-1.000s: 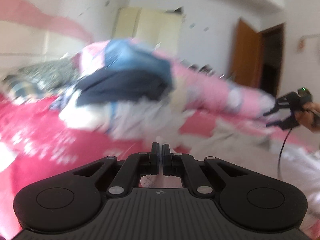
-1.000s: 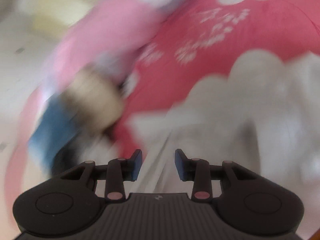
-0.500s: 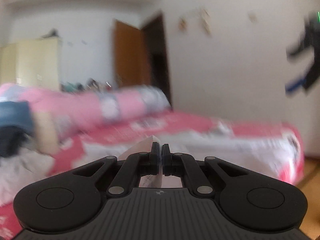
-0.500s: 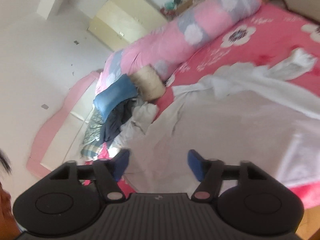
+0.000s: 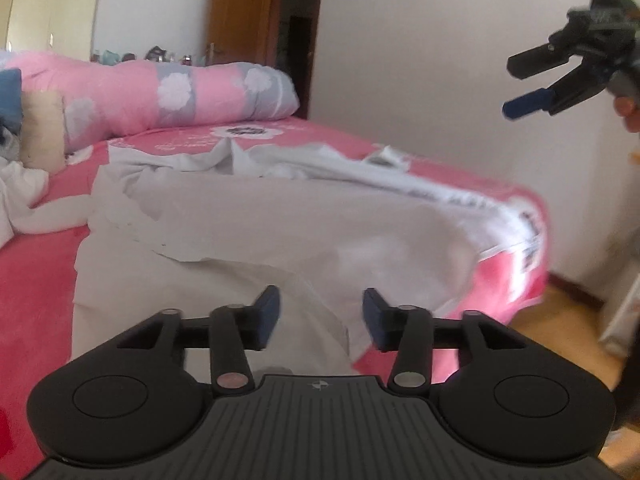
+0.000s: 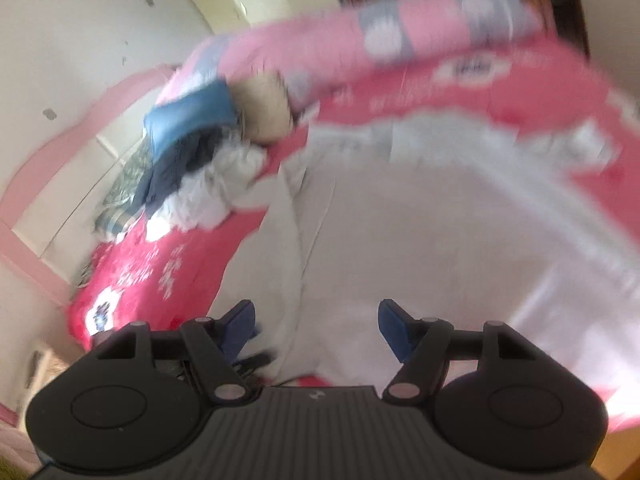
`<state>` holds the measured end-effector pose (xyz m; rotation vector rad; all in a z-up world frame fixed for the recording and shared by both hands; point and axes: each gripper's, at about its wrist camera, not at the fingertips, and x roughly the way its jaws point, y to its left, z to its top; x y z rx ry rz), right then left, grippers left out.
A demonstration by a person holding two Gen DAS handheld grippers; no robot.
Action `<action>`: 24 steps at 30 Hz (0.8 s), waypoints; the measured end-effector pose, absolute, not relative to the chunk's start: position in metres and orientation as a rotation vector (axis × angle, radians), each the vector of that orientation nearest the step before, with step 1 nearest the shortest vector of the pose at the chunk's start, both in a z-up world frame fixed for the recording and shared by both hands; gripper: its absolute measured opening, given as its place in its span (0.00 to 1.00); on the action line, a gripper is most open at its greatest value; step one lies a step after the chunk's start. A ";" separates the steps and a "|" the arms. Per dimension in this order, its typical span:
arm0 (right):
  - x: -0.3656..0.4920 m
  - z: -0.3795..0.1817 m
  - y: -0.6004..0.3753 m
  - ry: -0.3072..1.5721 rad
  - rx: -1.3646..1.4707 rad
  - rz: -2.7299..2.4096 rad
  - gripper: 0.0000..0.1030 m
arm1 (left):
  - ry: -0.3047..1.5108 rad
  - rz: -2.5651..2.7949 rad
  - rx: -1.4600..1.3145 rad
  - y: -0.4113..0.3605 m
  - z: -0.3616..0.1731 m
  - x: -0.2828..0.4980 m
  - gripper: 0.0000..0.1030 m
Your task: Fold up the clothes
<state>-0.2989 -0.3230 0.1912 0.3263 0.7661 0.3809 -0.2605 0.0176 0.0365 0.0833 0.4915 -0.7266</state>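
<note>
left gripper point(image 5: 320, 312) jaws have just been opening, nothing between them; right gripper point(image 6: 316, 328) also released, empty. the pale garment point(image 5: 280, 232) lies spread on the pink bed point(image 5: 36, 280), no fold visible, so folding looks barely begun. farther off, the clothes pile point(image 6: 192, 160) waits; the right view is blurred.

The left tool point(image 5: 320, 312) is matt black plastic with a ribbed top, small metal pins at its joints and blue rubbery-looking pads point(image 5: 267, 312). Ahead of it lies a pale cloth garment point(image 5: 280, 216), soft, matt and creased, on a pink printed bedsheet point(image 5: 36, 280) of matt fabric. Beyond that sits a puffy quilt point(image 5: 132, 96); further back a glossy wooden door point(image 5: 240, 12); at right, smooth wooden floor point(image 5: 560, 320)
</note>
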 end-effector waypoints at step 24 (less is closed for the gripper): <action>-0.204 0.073 -0.145 0.768 -0.120 0.425 0.53 | 0.643 -0.396 -0.199 0.134 0.029 -0.236 0.50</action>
